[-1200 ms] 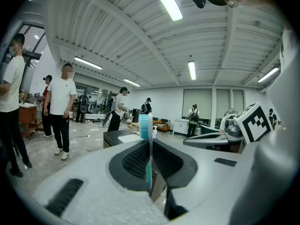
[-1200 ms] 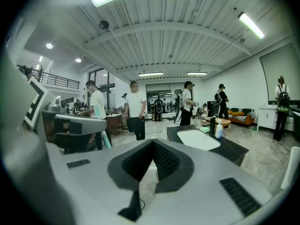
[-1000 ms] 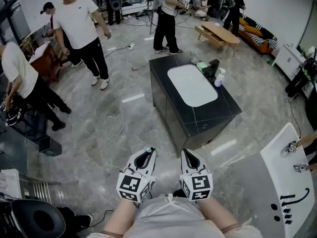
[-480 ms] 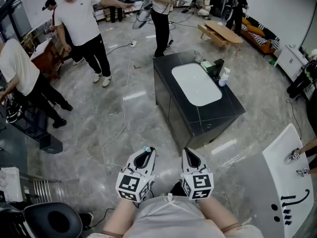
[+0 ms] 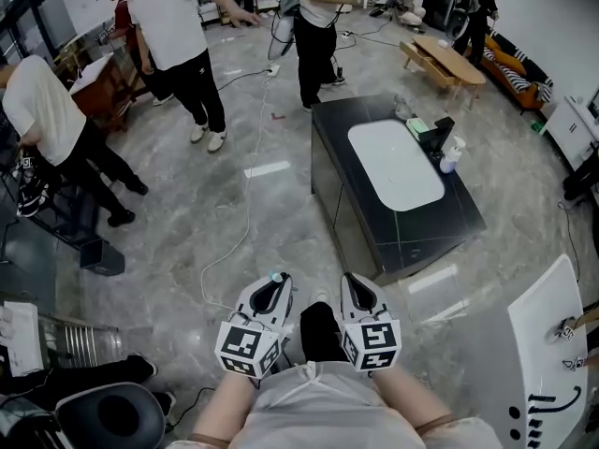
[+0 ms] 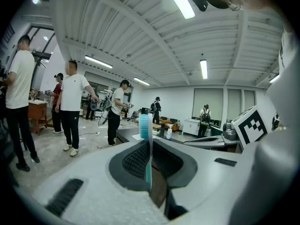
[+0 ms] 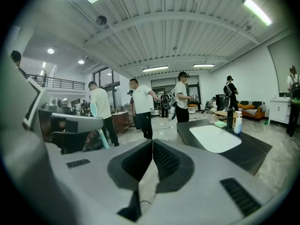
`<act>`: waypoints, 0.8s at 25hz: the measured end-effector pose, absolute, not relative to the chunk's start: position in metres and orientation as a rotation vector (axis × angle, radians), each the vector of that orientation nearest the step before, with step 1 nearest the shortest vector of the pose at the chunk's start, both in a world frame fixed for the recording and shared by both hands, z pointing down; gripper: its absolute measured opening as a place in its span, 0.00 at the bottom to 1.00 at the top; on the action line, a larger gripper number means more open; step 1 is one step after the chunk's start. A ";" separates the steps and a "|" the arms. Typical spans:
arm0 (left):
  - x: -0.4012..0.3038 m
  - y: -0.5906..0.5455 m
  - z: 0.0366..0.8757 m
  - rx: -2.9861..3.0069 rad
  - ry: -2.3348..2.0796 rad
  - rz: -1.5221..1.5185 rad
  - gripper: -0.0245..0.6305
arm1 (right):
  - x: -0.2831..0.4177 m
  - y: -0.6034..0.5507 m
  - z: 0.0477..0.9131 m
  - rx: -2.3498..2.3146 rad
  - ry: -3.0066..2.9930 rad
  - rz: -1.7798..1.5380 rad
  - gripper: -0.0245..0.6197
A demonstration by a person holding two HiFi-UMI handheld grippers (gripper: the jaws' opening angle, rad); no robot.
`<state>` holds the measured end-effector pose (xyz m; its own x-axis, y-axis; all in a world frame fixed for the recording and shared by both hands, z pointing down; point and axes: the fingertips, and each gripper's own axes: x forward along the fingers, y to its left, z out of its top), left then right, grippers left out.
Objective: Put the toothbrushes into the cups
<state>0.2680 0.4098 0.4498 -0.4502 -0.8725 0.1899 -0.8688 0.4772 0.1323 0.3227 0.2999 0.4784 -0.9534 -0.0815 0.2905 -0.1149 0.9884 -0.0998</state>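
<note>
1. A toothbrush [image 6: 146,125] is clamped upright by the left gripper [image 6: 149,146], its head above the fingertips.
2. The right gripper [image 7: 152,146] is held clenched, empty.
3. A white basin [image 7: 213,137] is set in a dark counter [image 7: 253,153], well ahead of the fingers.

Low in the head view, the left tool [image 5: 273,283] is held just beside the right tool [image 5: 355,286], and a toothbrush [image 6: 146,125] is stood upright between the left tool's jaws. Ahead and to the right, well apart, the surface [image 5: 421,227] is found, with a basin [image 5: 393,162] set into its top and a bottle [image 5: 452,152] at the basin's right edge. A cable [image 5: 245,227] is laid over the floor [image 5: 178,223] left of it. Behind the surface a low table [image 5: 452,56] is seen; people [image 5: 178,17] are placed far left.
</note>
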 end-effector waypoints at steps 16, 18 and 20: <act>0.050 0.294 0.452 1.493 -2.450 0.019 0.09 | 0.111 0.167 0.486 0.209 -2.815 0.265 0.08; 0.029 0.279 0.451 1.506 -2.444 0.023 0.09 | 0.094 0.147 0.485 0.240 -2.815 0.268 0.08; 0.014 0.264 0.449 1.525 -2.430 0.027 0.09 | 0.083 0.131 0.484 0.273 -2.812 0.275 0.08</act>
<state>0.0141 0.2645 0.4486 -0.4087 -0.8811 0.2379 -0.8862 0.4454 0.1273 0.0828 0.1307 0.4842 -0.9364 -0.1572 0.3139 -0.2149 0.9637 -0.1586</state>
